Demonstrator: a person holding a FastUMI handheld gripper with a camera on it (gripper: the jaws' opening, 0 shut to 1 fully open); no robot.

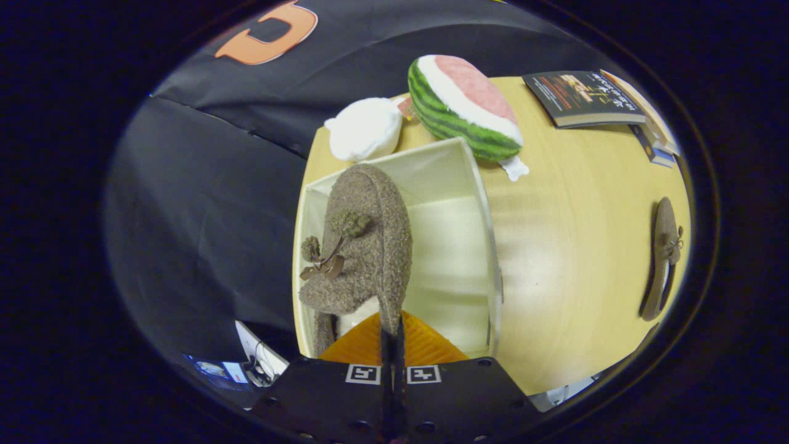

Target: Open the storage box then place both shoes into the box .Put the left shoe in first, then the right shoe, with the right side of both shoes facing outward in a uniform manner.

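While the gripper has its orange ribbed fingers pressed nearly together on the thin rim of the fuzzy brown shoe, that shoe hangs over the open storage box. As I judge it, this is the first shoe going in. To do it well, lower it against the box's inner wall, check that its right side faces outward, and let go only once it rests. The shoe is soft, woolly and rounded, with two pompoms and a small leather bow. Stiff, pale and rectangular, the box has a bare interior. Just beyond the box lie a white plush lump and a watermelon-slice cushion. Well apart from the box, across the smooth pale wooden table, lies the second shoe; books sit farther off.
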